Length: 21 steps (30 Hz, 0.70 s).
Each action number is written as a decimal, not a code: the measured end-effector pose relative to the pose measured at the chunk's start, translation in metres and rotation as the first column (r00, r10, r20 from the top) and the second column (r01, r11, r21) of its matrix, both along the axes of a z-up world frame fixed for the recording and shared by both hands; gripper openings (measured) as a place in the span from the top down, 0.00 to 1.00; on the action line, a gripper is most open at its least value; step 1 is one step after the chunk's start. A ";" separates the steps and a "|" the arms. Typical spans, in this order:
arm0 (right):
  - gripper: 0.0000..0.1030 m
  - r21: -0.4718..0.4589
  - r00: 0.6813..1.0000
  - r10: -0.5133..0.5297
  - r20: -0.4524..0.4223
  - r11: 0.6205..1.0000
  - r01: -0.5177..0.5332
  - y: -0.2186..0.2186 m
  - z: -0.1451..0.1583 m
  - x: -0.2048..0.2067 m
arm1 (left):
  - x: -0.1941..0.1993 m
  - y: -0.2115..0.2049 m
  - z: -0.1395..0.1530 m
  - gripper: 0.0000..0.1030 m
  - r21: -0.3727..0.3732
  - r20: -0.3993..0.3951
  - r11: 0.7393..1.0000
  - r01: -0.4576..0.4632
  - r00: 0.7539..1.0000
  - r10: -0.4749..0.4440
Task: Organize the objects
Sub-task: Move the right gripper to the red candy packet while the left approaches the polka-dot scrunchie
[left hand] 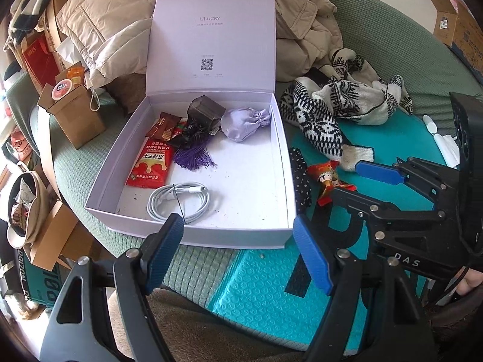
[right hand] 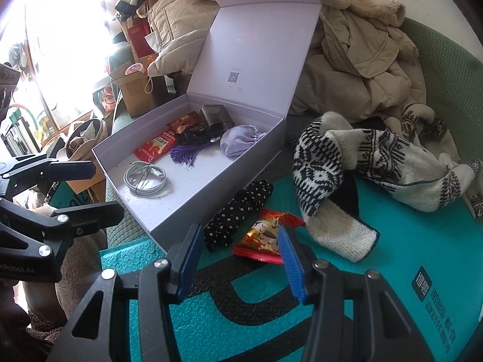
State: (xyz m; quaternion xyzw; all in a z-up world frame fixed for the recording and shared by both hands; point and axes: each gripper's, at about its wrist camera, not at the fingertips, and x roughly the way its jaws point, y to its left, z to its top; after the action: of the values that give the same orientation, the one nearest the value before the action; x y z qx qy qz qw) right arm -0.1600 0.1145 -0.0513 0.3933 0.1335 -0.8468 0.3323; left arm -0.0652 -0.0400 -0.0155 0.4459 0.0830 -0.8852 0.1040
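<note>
Cluttered room, green quilted sofa [left hand: 392, 42] heaped with a beige padded coat [left hand: 99, 30] at the back. On the seat, a teal bubble mailer [right hand: 407, 241] spread flat under loose things, along the seat's front edge.

Lavender box [left hand: 102, 181] open toward the seat's left side, lid [left hand: 211, 36] upright against the coat. Inside: coiled white cable [left hand: 178, 202] near the front wall, red snack packet [left hand: 151, 166] by the left wall, purple tassel [left hand: 196, 157] mid-floor, lilac drawstring pouch [left hand: 241, 120] and dark grey case [left hand: 205, 111] toward the back wall, brown sachet [left hand: 163, 123] beside the case.

Outside the box, just beside its right wall: black polka-dot cloth [right hand: 238, 214], on the mailer's edge. Next to it, touching or nearly so, a red and gold candy wrapper [right hand: 265, 235] with a cartoon face. Patterned black-and-white knit socks [right hand: 347, 163] piled further right, one cuff reaching the wrapper.

Left hand-held gripper [left hand: 238, 256]: released, fingers wide apart, nothing between them, hovering over the box's front wall. Right hand-held gripper [right hand: 238, 262]: partly spread, nothing gripped, blue pads [right hand: 289, 259] either side of the space just short of the wrapper, right pad over the wrapper's edge; contact not clear.

Brown cardboard carton [left hand: 72, 117] left of the box.
</note>
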 end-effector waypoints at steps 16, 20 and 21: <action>0.30 0.068 0.994 -0.109 0.032 0.992 0.106 -0.025 -0.033 -0.046 | -0.034 -0.028 -0.019 0.28 0.030 0.036 1.000 -0.004 0.999 0.003; 0.24 0.069 0.989 -0.132 0.065 0.989 0.127 -0.029 -0.042 -0.050 | -0.037 -0.029 -0.022 0.28 0.030 0.044 1.000 -0.007 0.999 0.006; 0.24 0.066 0.988 -0.137 0.077 0.989 0.132 -0.029 -0.045 -0.051 | -0.037 -0.030 -0.022 0.28 0.031 0.046 1.000 -0.008 0.999 0.007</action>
State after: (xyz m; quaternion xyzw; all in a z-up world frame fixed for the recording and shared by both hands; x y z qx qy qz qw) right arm -0.2109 0.0851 -0.0965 0.4452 0.1186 -0.8463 0.2675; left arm -0.1026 -0.0697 -0.0380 0.4673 0.0959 -0.8729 0.1023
